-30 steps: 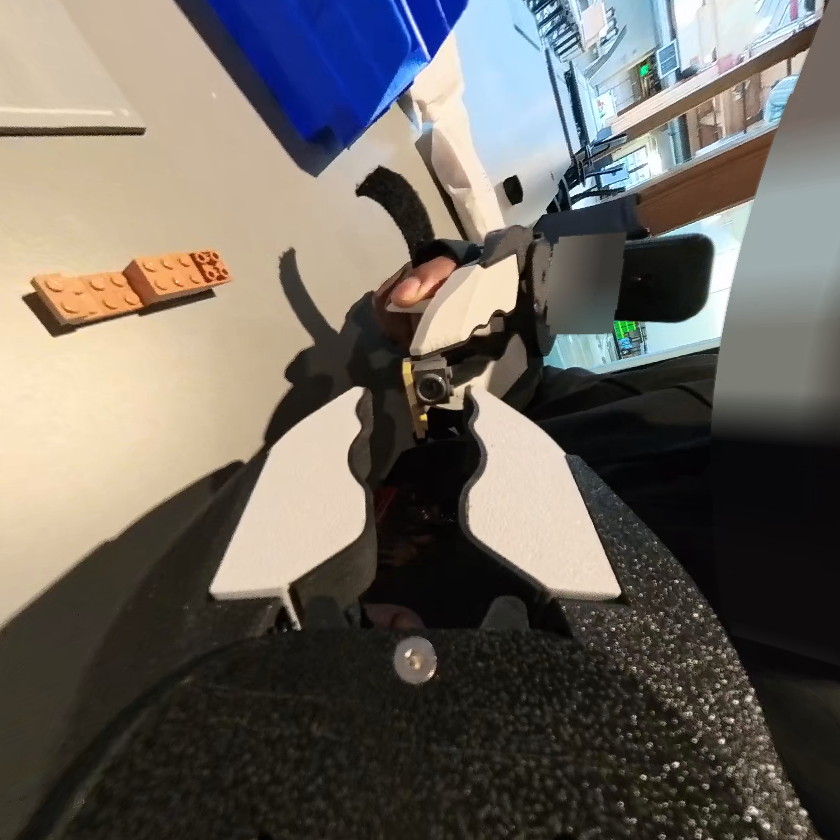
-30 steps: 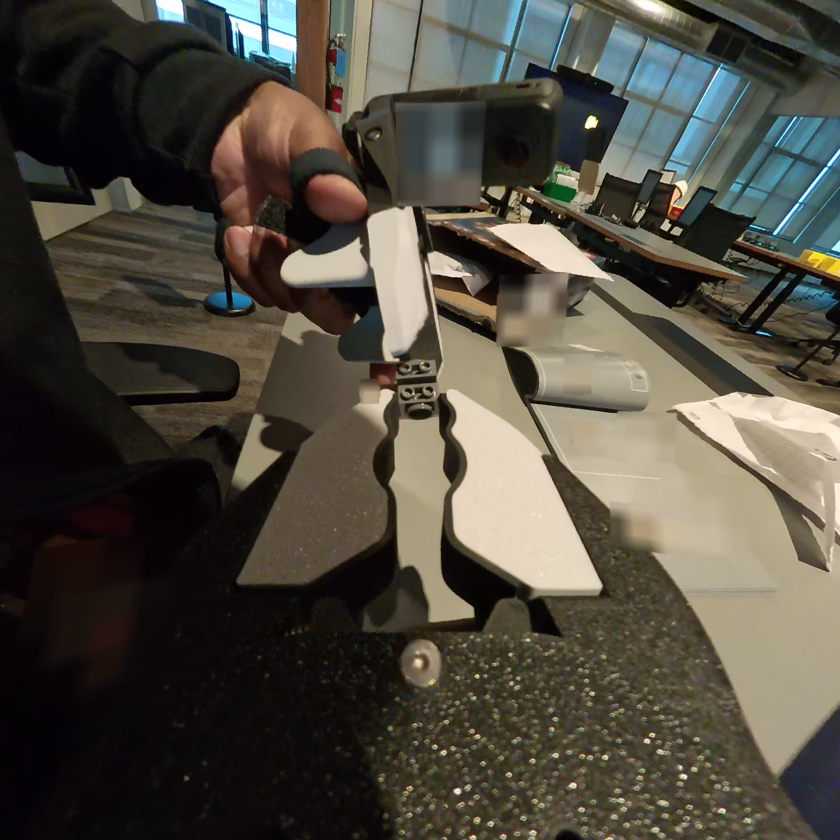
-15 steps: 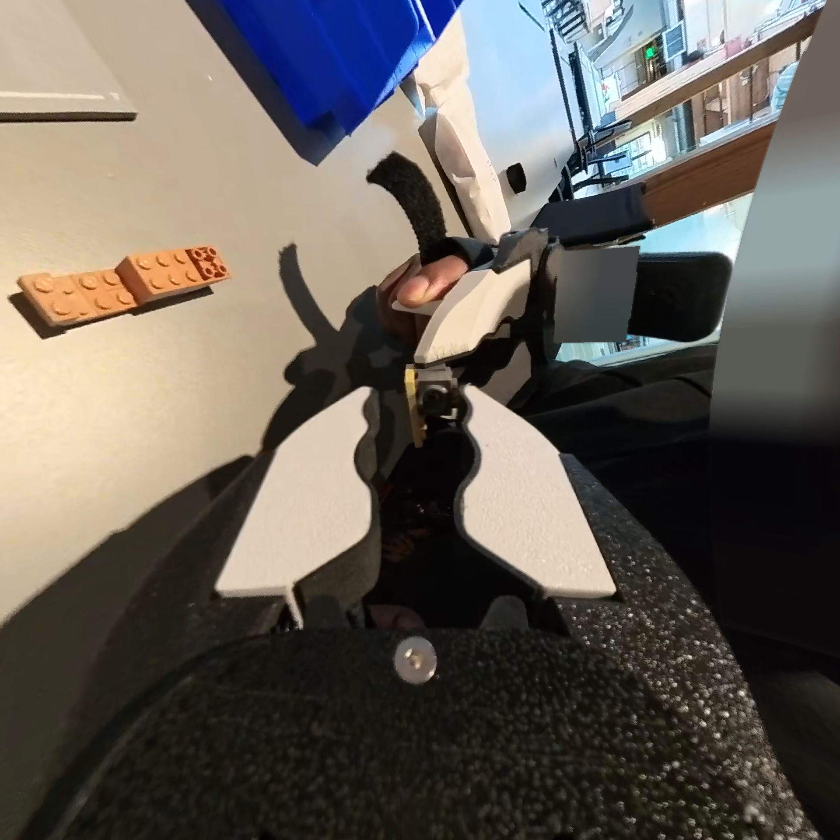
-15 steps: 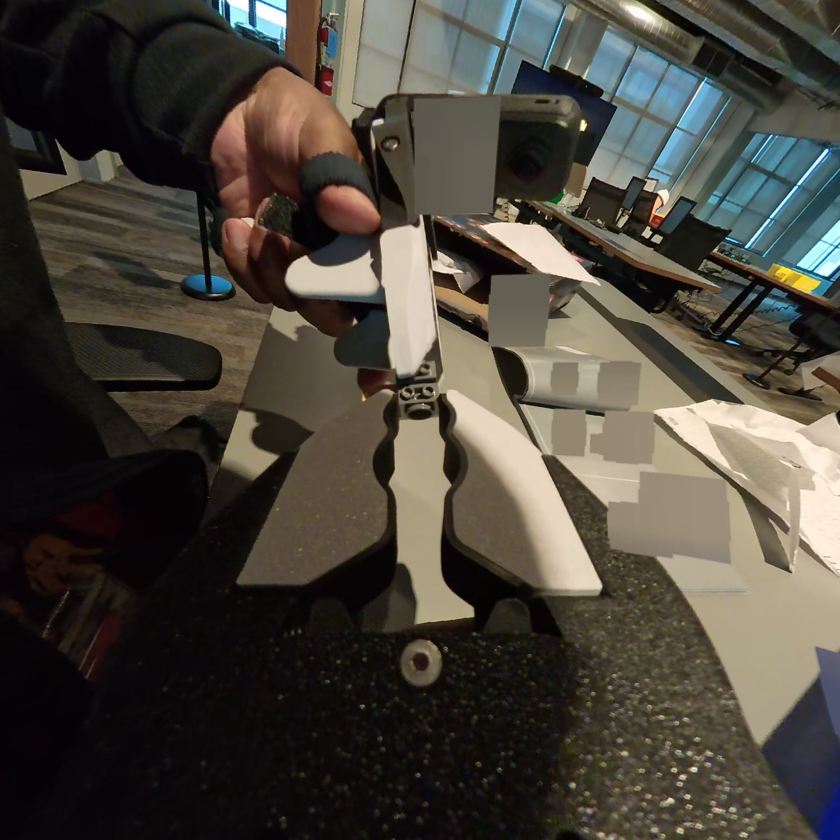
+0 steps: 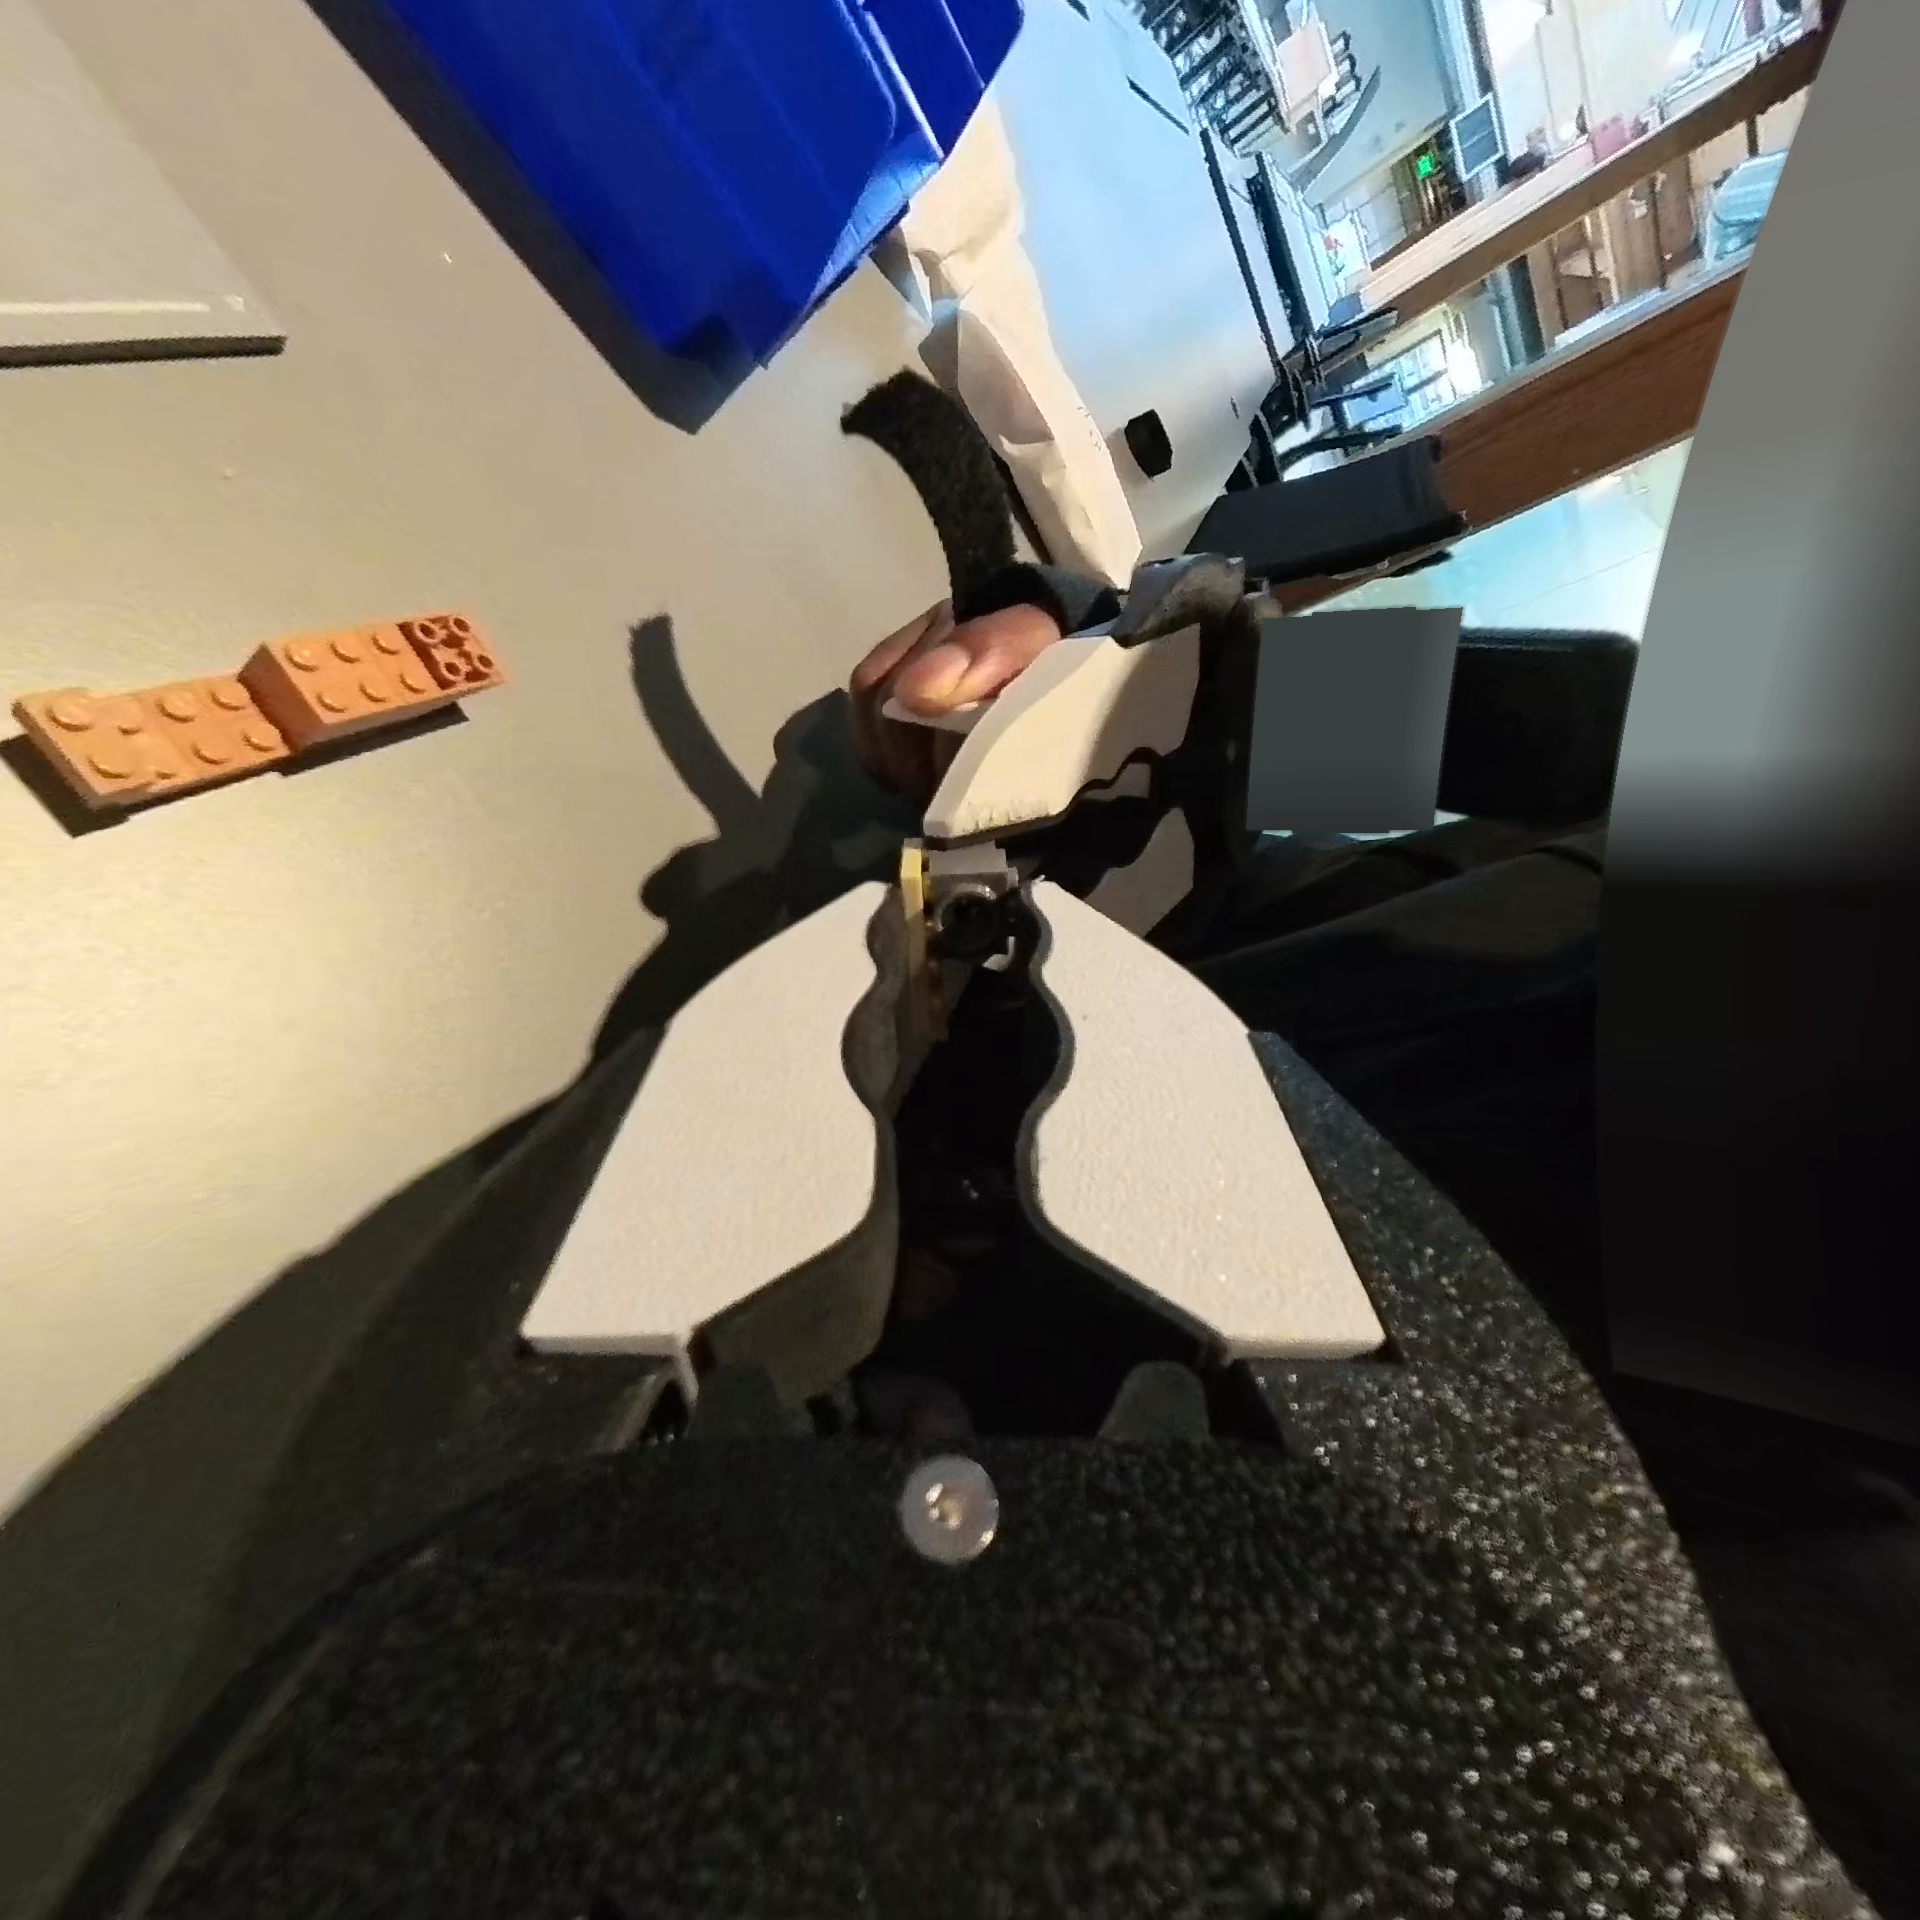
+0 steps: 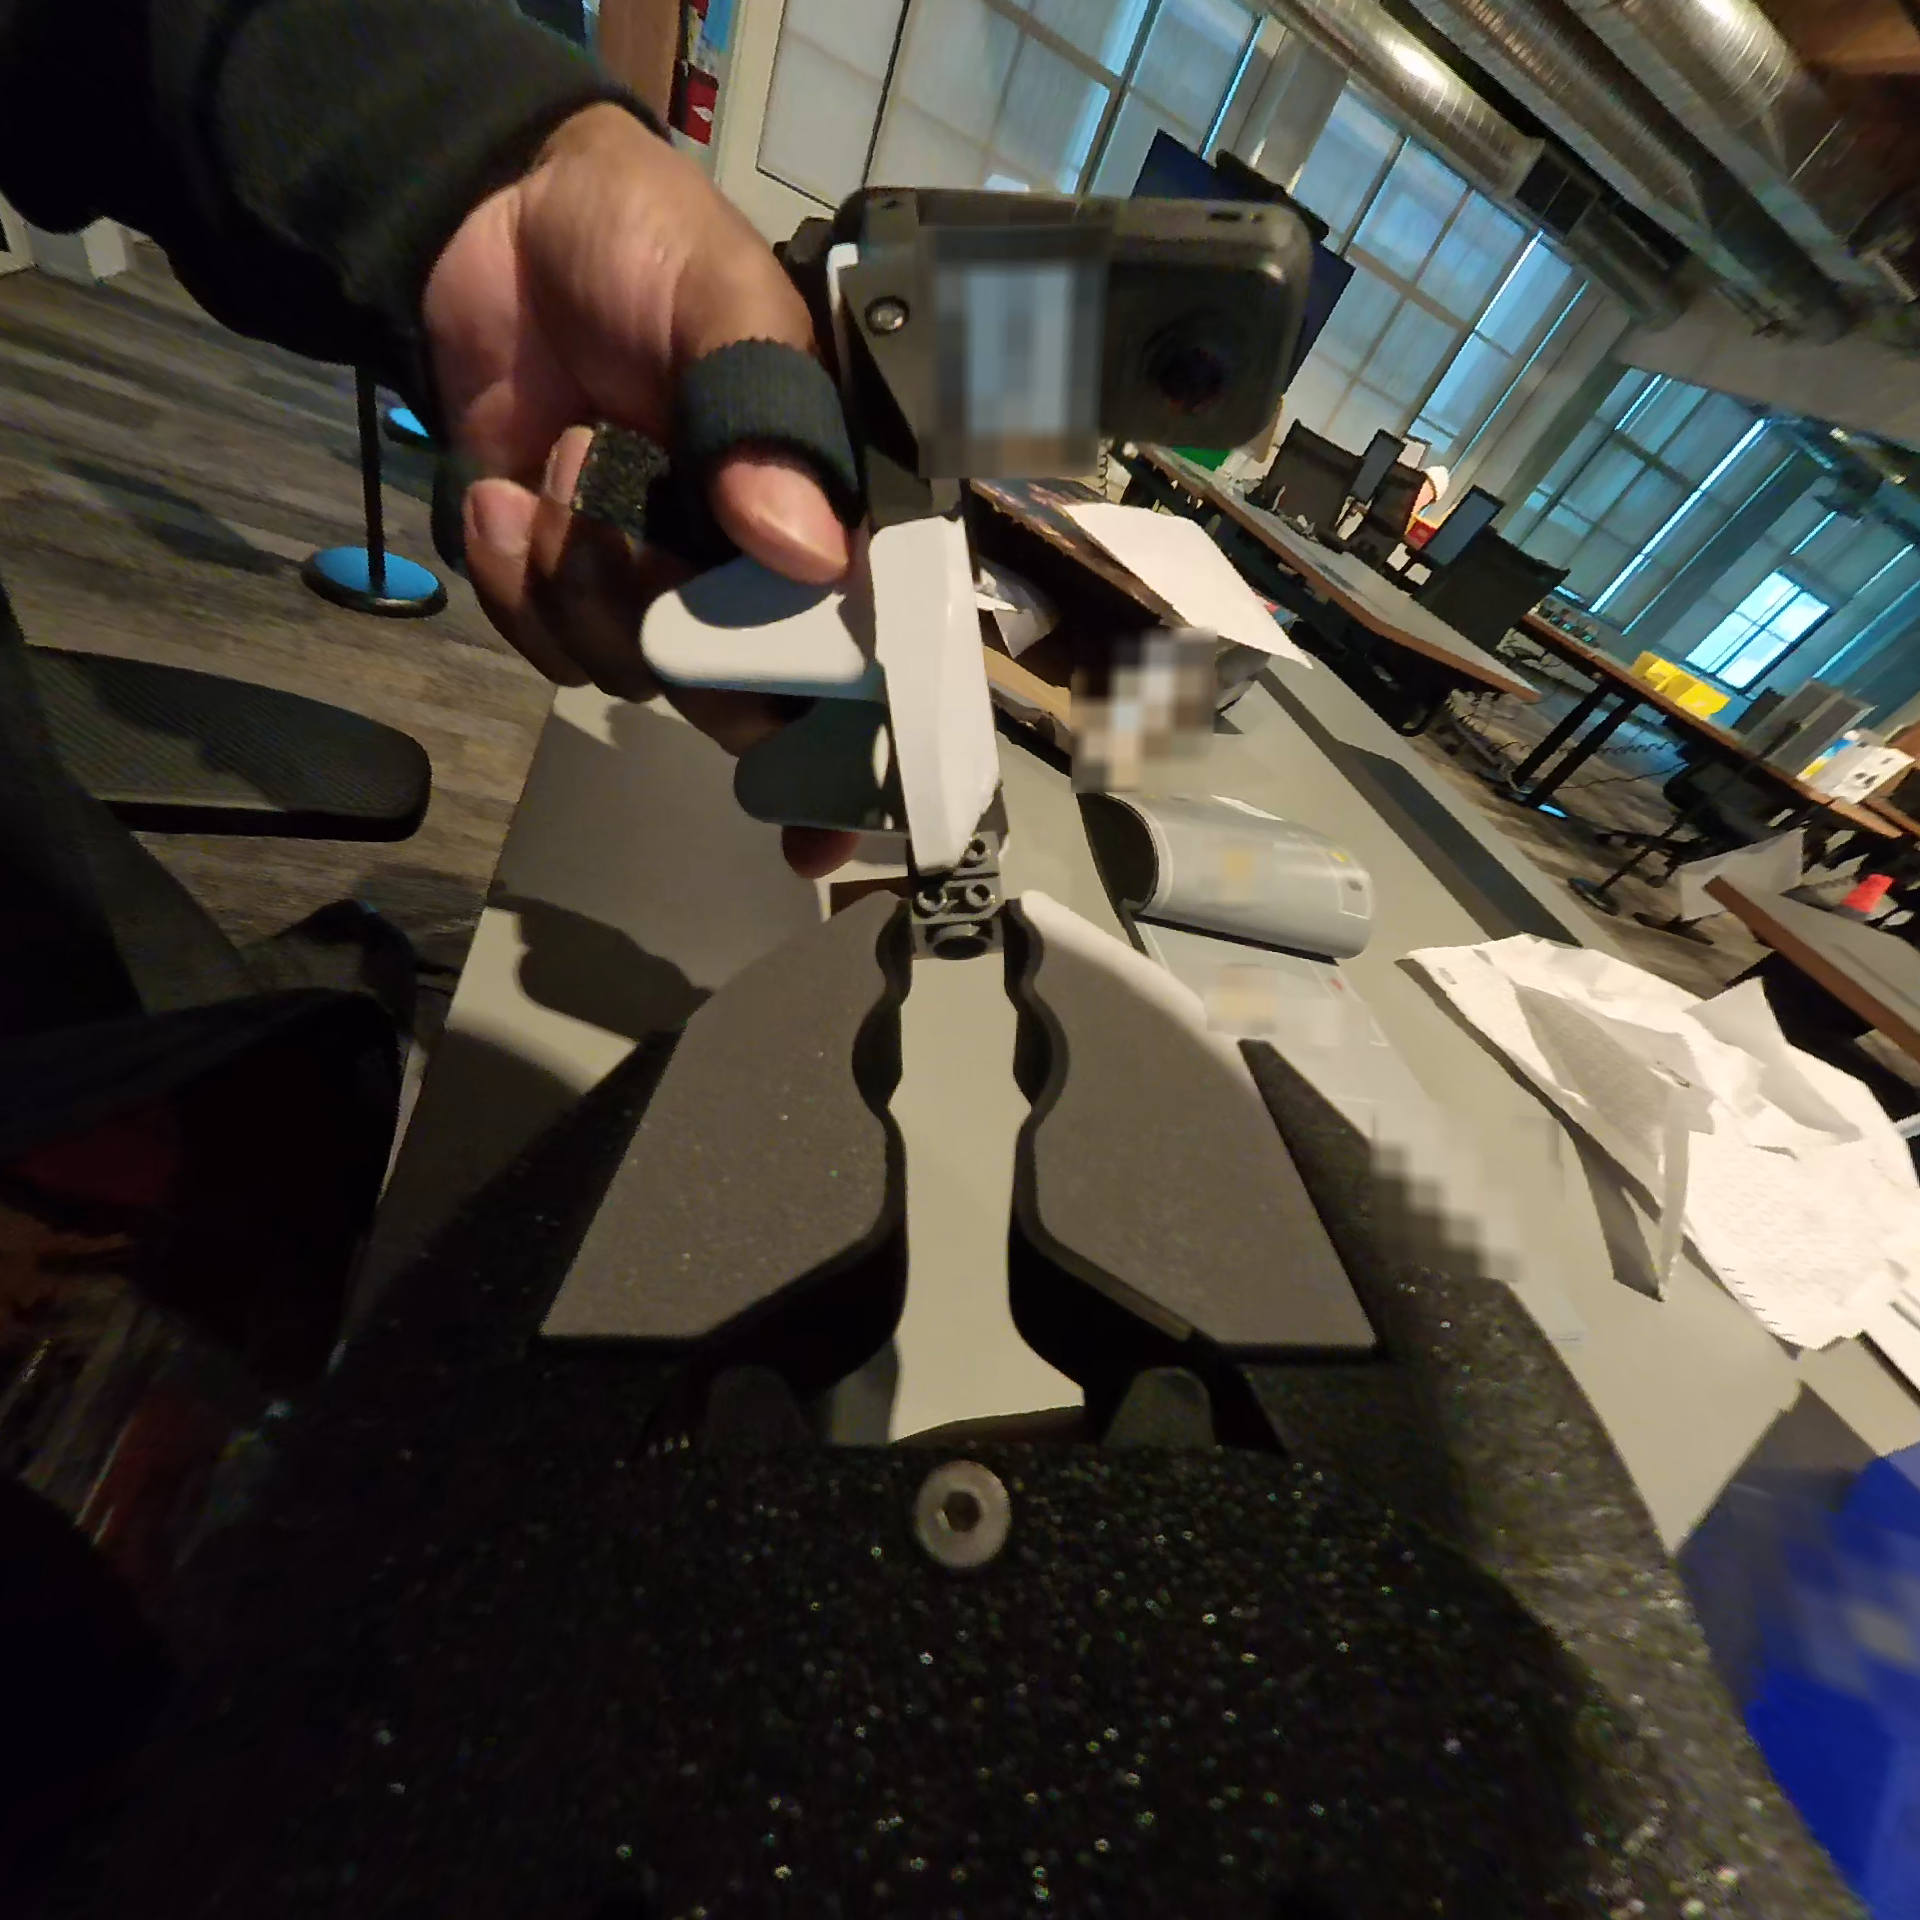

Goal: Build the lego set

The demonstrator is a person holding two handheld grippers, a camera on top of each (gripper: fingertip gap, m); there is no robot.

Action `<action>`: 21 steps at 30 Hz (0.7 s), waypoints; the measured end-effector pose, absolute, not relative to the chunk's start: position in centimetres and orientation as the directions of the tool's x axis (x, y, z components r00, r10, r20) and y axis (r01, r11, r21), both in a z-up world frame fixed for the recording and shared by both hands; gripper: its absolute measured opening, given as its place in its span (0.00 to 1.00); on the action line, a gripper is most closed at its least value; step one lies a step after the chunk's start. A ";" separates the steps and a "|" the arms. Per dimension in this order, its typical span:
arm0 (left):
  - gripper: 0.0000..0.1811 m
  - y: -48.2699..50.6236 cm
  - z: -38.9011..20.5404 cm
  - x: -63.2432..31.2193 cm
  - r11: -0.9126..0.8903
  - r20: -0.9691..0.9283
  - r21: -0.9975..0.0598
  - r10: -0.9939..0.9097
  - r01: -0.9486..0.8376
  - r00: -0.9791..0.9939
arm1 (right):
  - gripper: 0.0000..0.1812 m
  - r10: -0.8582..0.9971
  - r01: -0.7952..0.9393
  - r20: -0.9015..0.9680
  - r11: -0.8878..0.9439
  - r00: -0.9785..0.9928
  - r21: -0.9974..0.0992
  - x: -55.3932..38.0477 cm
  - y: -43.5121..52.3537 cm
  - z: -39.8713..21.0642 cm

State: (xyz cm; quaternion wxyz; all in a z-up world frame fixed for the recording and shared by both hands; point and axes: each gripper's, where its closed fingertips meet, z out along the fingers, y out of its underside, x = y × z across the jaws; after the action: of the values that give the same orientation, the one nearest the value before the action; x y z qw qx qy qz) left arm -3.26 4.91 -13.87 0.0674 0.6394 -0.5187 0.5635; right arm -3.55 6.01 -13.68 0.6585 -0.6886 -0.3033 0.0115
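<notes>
Grey table point(image 5: 312, 1039) bears blue bin point(image 5: 707, 156), contents hidden

left gripper point(image 5: 961, 914): grey fingers, black speckled body, silver screw | sleeve point(image 6: 312, 156): black

A grey desk point(image 6: 665, 831) runs away from the camera in the right wrist view, lit by a bright patch near its near end. Tall gridded windows point(image 6: 997, 114) fill the far wall, blue-tinted toward the right. Metal ducts point(image 6: 1538, 94) cross the ceiling. Long tables point(image 6: 1455, 634) with dark office chairs point(image 6: 1486, 592) stand in rows to the right. A black mesh chair point(image 6: 239, 748) sits at left over a dark patterned floor point(image 6: 156, 499), where a post on a round blue base point(image 6: 379, 577) stands. In the left wrist view the desk appears pale and warmly lit.
</notes>
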 end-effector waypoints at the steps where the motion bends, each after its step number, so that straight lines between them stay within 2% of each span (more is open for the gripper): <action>1: 0.11 4.9 -13.9 -3.3 -0.448 0.782 -0.512 -0.596 -0.733 -0.182 | 0.09 0.430 0.405 0.387 0.054 0.816 -0.913 -3.5 6.0 -13.6; 8: 0.10 4.7 -13.7 -3.5 -0.429 0.751 -0.574 -0.614 -0.698 -0.240 | 0.09 0.426 0.426 0.418 0.081 0.802 -0.901 -3.8 5.8 -13.4; 19: 0.10 4.6 -13.3 -3.6 -0.479 0.779 -0.570 -0.574 -0.668 -0.252 | 0.09 0.409 0.448 0.455 0.119 0.791 -0.886 -3.8 5.6 -13.1; 21: 0.10 4.8 -13.0 -3.5 -0.485 0.770 -0.589 -0.578 -0.646 -0.268 | 0.12 0.419 0.430 0.438 0.120 0.795 -0.895 -3.8 5.6 -13.0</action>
State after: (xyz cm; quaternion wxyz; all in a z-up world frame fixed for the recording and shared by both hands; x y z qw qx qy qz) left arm -3.53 4.76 -13.04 0.0275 0.6043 -0.5065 0.6144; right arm -3.83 5.57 -12.99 0.6765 -0.6634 -0.3198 -0.0040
